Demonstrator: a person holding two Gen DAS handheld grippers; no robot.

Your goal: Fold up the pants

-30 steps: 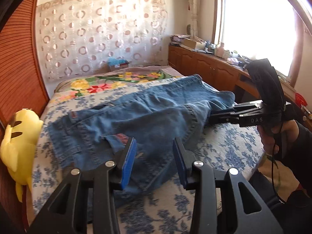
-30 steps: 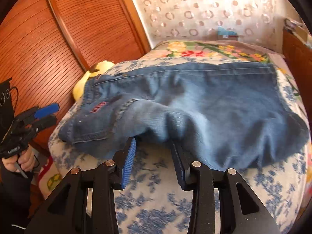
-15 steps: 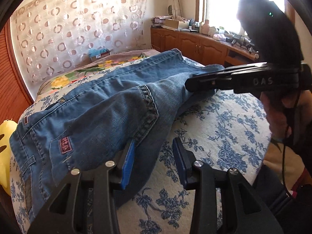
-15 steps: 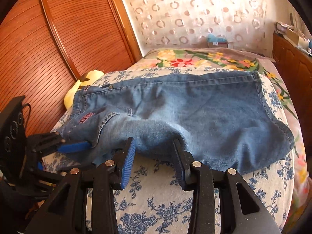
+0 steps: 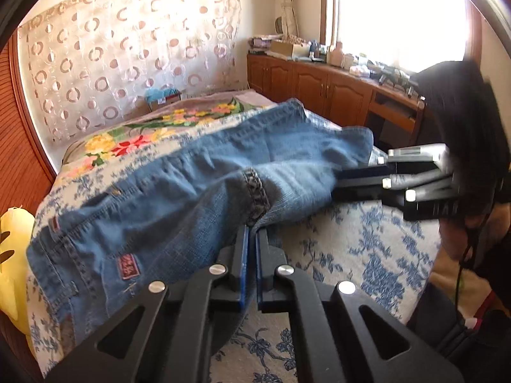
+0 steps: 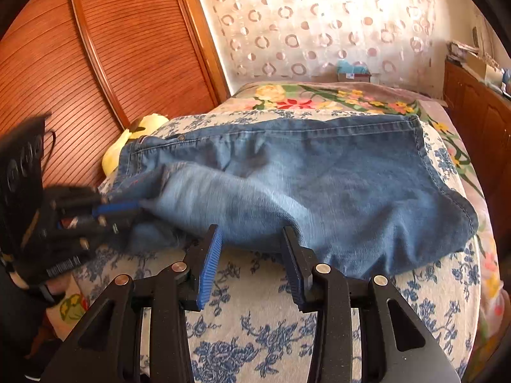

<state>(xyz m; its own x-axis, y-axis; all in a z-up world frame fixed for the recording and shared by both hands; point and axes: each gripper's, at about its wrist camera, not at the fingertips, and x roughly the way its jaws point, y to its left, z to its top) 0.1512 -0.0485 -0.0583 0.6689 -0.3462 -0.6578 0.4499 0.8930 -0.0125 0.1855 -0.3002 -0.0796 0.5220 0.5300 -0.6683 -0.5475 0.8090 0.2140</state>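
Blue jeans (image 5: 179, 198) lie spread across the bed, waistband to the left, hems to the right. My left gripper (image 5: 252, 233) is shut on the near edge of the denim, by the seam, with a fold pinched between its blue pads. The right wrist view shows that gripper (image 6: 127, 209) blurred at the left, clamped on the jeans (image 6: 319, 175). My right gripper (image 6: 252, 233) stands open, its fingertips at the near edge of the leg, and nothing is pinched. The left wrist view shows it (image 5: 357, 178) reaching in from the right against the denim.
The bed carries a blue-flowered sheet (image 5: 367, 249) and a bright floral blanket (image 5: 143, 134) at its head. A yellow plush toy (image 5: 12, 255) sits at the left edge. Wooden cabinets (image 5: 319, 86) run along the right; a slatted wooden door (image 6: 111, 48) stands at the left.
My left gripper moved in along the jeans' near edge and its jaws went from open to shut on the denim. The right gripper stayed open and barely moved.
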